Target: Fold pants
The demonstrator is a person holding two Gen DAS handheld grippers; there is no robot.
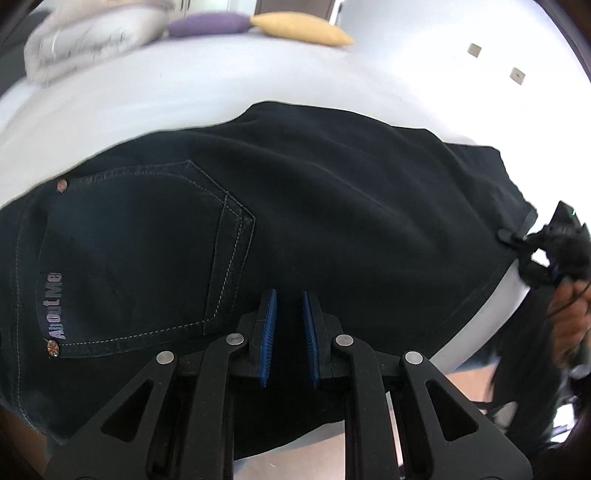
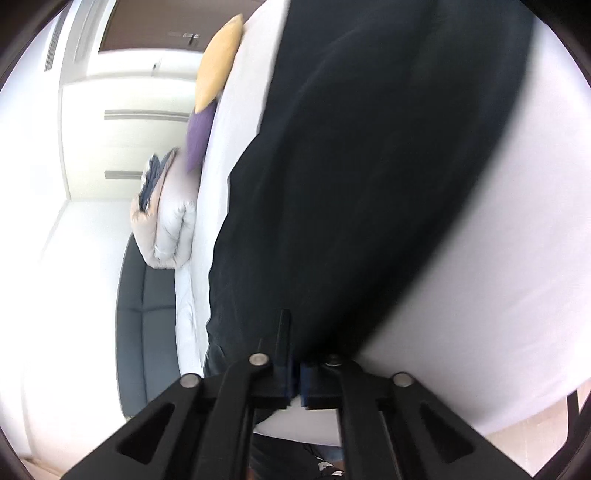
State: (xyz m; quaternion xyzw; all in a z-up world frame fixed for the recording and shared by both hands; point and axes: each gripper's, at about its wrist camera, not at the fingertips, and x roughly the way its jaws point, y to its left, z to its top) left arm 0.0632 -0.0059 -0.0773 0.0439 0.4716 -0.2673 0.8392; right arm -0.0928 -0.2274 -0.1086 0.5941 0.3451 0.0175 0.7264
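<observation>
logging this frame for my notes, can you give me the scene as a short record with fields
surface: white bed
garment: dark pants spread on the bed, back pocket facing up
left claw: slightly open over the pants near the pocket, gripping nothing
right claw: shut on the pants' edge at the bed's near side
background: purple pillow, yellow pillow, folded duvet at the far side
fold status: not yet folded over

A: Where's the left wrist cam sitting?

B: It's looking forward along its fingers (image 1: 271, 321), hovering close over the pants (image 1: 332, 206) on the bed (image 1: 184, 92), facing the pillows.

A: And the right one?

B: It's rolled sideways, looking close along the pants (image 2: 369, 184). Both are catching the yellow pillow (image 1: 301, 27) (image 2: 218, 70) and purple pillow (image 1: 207, 24) (image 2: 199, 142).
</observation>
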